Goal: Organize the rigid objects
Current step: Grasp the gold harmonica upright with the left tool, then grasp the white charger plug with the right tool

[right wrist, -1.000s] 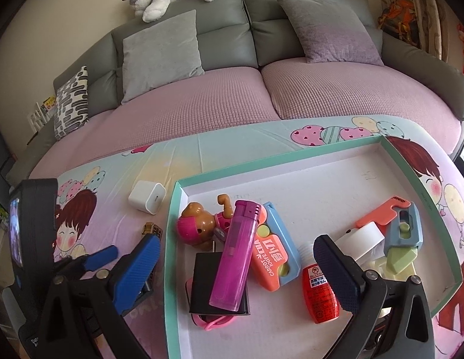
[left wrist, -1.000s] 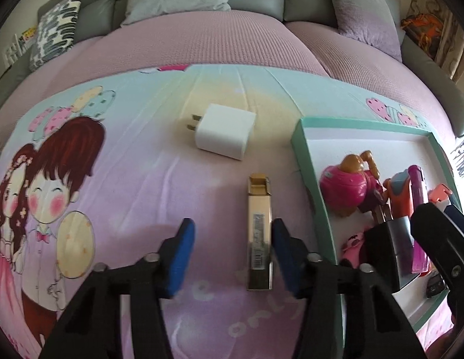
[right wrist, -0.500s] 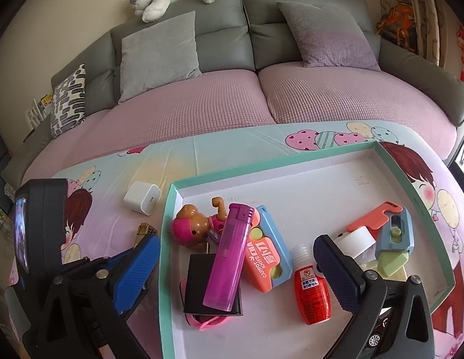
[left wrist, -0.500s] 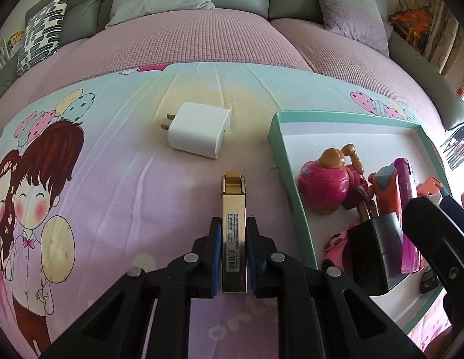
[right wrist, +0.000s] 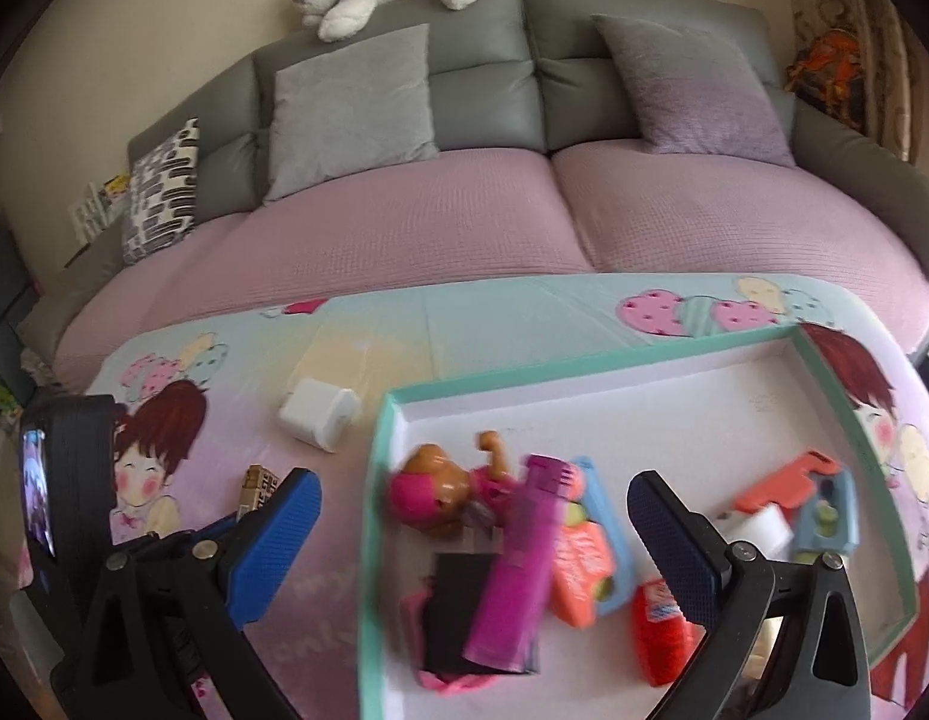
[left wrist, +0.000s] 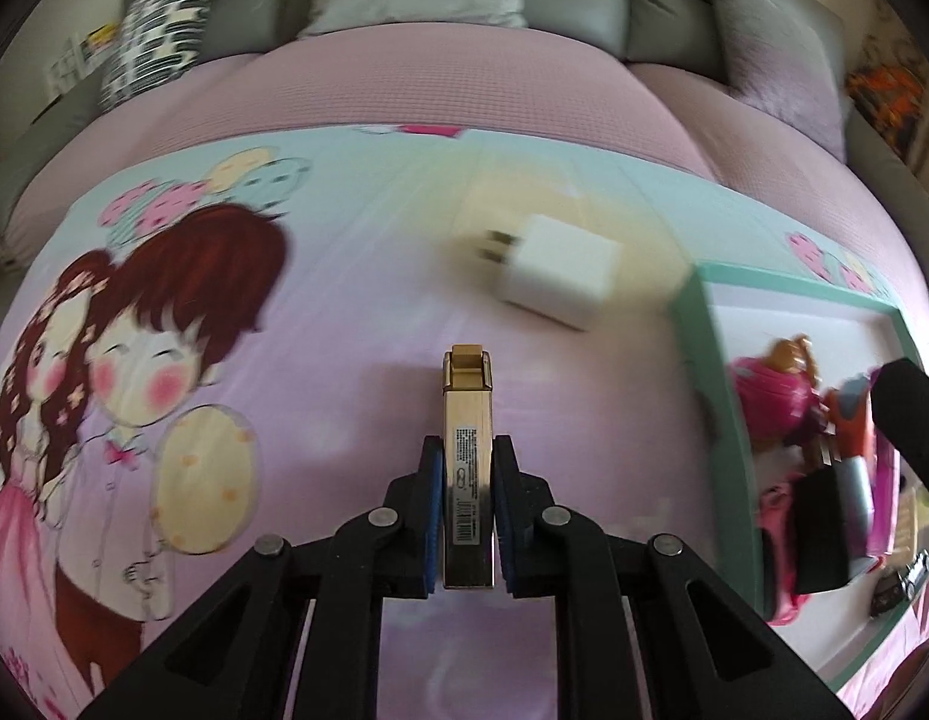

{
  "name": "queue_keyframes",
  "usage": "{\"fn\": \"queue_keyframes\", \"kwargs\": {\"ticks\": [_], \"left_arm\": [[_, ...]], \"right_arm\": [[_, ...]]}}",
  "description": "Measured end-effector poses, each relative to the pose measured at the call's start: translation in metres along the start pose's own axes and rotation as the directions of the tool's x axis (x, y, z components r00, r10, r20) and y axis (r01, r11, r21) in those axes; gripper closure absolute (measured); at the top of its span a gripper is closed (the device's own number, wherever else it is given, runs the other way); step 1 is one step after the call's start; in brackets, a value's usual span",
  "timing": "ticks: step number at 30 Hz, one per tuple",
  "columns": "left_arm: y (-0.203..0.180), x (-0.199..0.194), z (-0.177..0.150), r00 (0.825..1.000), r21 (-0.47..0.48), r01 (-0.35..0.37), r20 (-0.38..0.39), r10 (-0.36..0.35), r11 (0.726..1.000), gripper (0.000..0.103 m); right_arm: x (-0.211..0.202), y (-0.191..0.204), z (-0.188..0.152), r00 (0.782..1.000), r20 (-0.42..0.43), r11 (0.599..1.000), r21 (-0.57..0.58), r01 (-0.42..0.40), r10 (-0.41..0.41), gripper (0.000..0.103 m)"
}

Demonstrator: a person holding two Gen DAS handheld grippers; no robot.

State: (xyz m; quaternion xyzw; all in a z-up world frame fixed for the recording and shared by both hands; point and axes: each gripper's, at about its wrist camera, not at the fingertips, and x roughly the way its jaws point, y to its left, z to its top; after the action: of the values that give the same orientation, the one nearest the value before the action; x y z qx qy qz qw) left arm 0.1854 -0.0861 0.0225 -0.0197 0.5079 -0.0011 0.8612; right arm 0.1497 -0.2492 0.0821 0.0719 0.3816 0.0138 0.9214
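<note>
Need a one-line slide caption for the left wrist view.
Left claw shut on gold lighter above cartoon cloth; white charger beyond, tray at right.

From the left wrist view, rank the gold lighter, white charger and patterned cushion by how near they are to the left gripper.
1. gold lighter: clamped between the left gripper pads, centre.
2. white charger: on the cloth ahead, slightly right.
3. patterned cushion: on the sofa, far upper left.
</note>
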Motion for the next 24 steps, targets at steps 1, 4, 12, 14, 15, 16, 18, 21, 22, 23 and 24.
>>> {"fn": "queue_keyframes", "kwargs": {"ticks": [1, 4, 12, 14, 15, 16, 18, 21, 22, 23, 24], "left_arm": [[0.006, 0.0, 0.0, 1.0, -0.014, -0.009, 0.001, 0.009, 1.0, 0.087], [0.021, -0.002, -0.001, 0.999, -0.054, -0.035, 0.005, 0.035, 0.998, 0.087], [0.053, -0.002, -0.003, 0.998, -0.147, -0.055, 0.008, 0.057, 0.988, 0.087], [0.059, -0.003, -0.005, 0.998, -0.164, -0.06, 0.01, 0.063, 0.985, 0.087], [0.063, -0.003, -0.005, 0.998, -0.173, -0.064, 0.008, 0.067, 0.983, 0.087], [0.065, -0.004, -0.006, 0.998, -0.18, -0.066, 0.008, 0.069, 0.981, 0.087], [0.069, -0.004, -0.007, 0.998, -0.194, -0.061, 0.009, 0.064, 0.979, 0.087], [0.073, -0.003, -0.007, 0.998, -0.205, -0.055, 0.011, 0.058, 0.977, 0.087], [0.074, -0.003, -0.007, 0.998, -0.209, -0.051, 0.011, 0.054, 0.977, 0.087], [0.075, -0.003, -0.007, 0.999, -0.214, -0.047, 0.012, 0.05, 0.976, 0.087], [0.075, -0.003, -0.007, 0.999, -0.216, -0.045, 0.013, 0.049, 0.975, 0.087]], "right_arm": [[0.003, 0.005, 0.001, 1.0, -0.001, 1.0, -0.015, -0.006, 0.006, 0.0], [0.011, 0.021, 0.008, 1.0, -0.001, 0.998, -0.052, -0.025, 0.025, 0.0], [0.033, 0.061, 0.027, 0.992, -0.015, 0.987, -0.095, -0.13, 0.129, 0.0], [0.043, 0.069, 0.028, 0.991, -0.033, 0.985, -0.106, -0.134, 0.131, 0.003], [0.049, 0.073, 0.028, 0.99, -0.046, 0.985, -0.11, -0.135, 0.13, 0.006], [0.054, 0.077, 0.028, 0.989, -0.058, 0.984, -0.115, -0.139, 0.133, 0.006], [0.064, 0.085, 0.028, 0.988, -0.075, 0.982, -0.127, -0.143, 0.134, 0.009], [0.08, 0.091, 0.026, 0.987, -0.103, 0.98, -0.143, -0.135, 0.121, 0.013], [0.087, 0.092, 0.025, 0.988, -0.113, 0.982, -0.145, -0.126, 0.11, 0.014], [0.092, 0.093, 0.024, 0.988, -0.122, 0.982, -0.146, -0.117, 0.1, 0.015], [0.097, 0.093, 0.023, 0.987, -0.129, 0.983, -0.146, -0.111, 0.092, 0.016]]}}
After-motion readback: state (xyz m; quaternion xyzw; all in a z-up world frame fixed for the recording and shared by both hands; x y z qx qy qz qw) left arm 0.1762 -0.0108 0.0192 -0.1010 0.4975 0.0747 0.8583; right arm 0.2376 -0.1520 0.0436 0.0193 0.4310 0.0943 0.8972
